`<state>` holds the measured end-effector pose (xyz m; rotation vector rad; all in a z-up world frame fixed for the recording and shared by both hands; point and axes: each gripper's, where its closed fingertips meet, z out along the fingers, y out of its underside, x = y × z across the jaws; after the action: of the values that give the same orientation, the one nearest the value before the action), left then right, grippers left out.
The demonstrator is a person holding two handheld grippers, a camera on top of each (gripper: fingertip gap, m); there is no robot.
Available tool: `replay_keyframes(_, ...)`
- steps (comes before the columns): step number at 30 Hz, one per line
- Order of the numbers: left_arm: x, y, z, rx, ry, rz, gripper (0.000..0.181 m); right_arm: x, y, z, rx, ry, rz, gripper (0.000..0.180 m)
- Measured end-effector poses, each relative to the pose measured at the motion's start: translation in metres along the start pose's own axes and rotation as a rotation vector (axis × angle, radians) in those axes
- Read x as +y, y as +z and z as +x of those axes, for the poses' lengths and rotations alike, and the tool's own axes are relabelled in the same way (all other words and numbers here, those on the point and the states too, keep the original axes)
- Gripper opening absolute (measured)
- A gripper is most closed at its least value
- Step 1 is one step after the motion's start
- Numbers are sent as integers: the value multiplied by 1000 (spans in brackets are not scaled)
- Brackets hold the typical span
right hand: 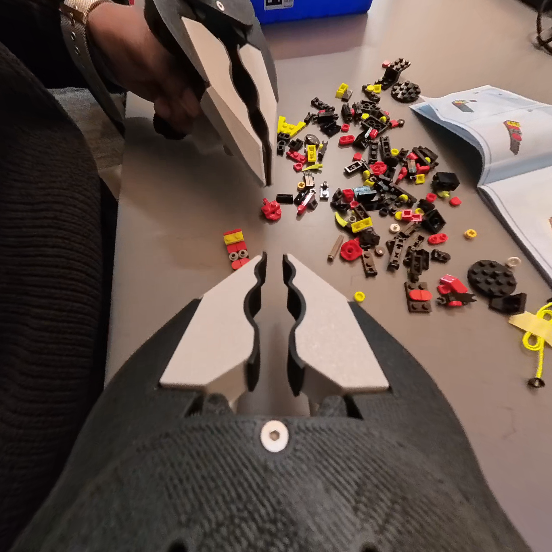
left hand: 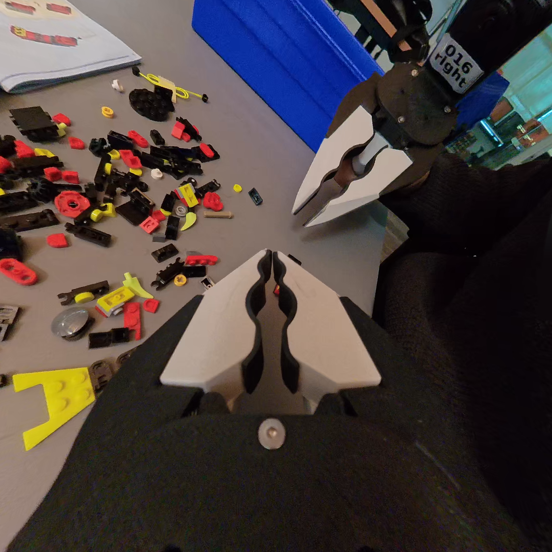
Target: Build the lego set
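Note:
Several loose red, black and yellow Lego pieces (left hand: 119, 179) lie scattered on the grey table (left hand: 268, 167); the pile also shows in the right wrist view (right hand: 388, 179). A small red and yellow assembly (right hand: 236, 249) lies flat just left of my right gripper (right hand: 274, 256), which is a little open and empty, low over the table. My left gripper (left hand: 272, 252) is shut with nothing visible between its tips. In the right wrist view the left gripper (right hand: 267, 182) points down near a red knobbed piece (right hand: 271, 209). The right gripper (left hand: 300, 219) hovers ahead to the right in the left wrist view.
An open instruction booklet (left hand: 53, 44) (right hand: 493, 134) lies beyond the pile. A blue bin (left hand: 283, 65) (right hand: 310, 9) stands at the table's back. A yellow wedge plate (left hand: 56, 397), a black round plate (right hand: 491, 277) and a yellow string (right hand: 537, 337) lie at the pile's edges. A dark sleeve (right hand: 44, 268) borders the table edge. The tips of one gripper are about 5 cm away from the tips of the other. The left tips stand about 4 cm off the red knobbed piece (right hand: 271, 209).

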<state>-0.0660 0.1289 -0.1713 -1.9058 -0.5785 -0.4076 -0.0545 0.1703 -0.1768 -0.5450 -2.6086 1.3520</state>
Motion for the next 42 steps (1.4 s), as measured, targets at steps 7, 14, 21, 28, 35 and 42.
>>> replay_keyframes(7,-4,5,3,58,-49,13,4,6,-1,3,11,30,-10,9)
replay_keyframes(14,3,14,12,86,-28,-44,9,12,-2,14,57,64,-21,10)
replay_keyframes(21,2,15,13,104,-56,-37,12,10,-7,70,304,166,-10,38)
replay_keyframes(28,3,17,21,132,-70,-42,13,24,-4,106,366,244,-71,34)
replay_keyframes(35,9,22,20,95,-22,-76,14,40,5,110,346,277,-152,37)
replay_keyframes(42,5,23,25,123,-70,-49,14,37,2,106,319,272,-142,14)
